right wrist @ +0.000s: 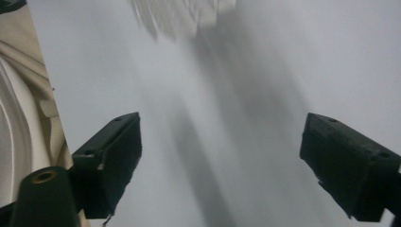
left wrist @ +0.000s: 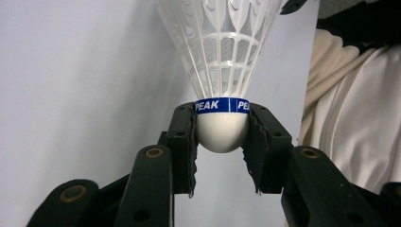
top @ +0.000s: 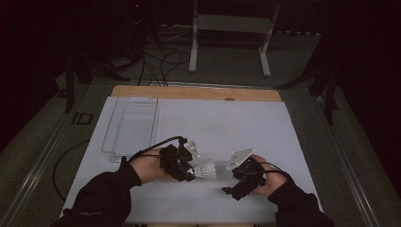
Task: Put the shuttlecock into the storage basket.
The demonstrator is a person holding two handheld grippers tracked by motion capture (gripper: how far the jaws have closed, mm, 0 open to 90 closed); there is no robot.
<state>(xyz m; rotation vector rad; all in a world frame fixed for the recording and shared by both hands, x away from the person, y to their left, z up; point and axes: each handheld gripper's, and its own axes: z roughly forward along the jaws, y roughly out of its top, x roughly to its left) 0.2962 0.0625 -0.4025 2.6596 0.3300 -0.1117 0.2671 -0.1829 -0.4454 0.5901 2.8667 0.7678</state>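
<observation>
White-topped table (top: 227,123), clear plastic tray (top: 131,125) lying at its far left

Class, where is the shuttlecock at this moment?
In the high view, the shuttlecock is near the table's front, its cork base clamped in the left gripper, its skirt pointing toward the right gripper.

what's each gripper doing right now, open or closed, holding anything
Left gripper: closed on the rounded cork base of the white plastic shuttlecock with a blue band.
Right gripper: open, holding nothing, over the white table sheet.
</observation>
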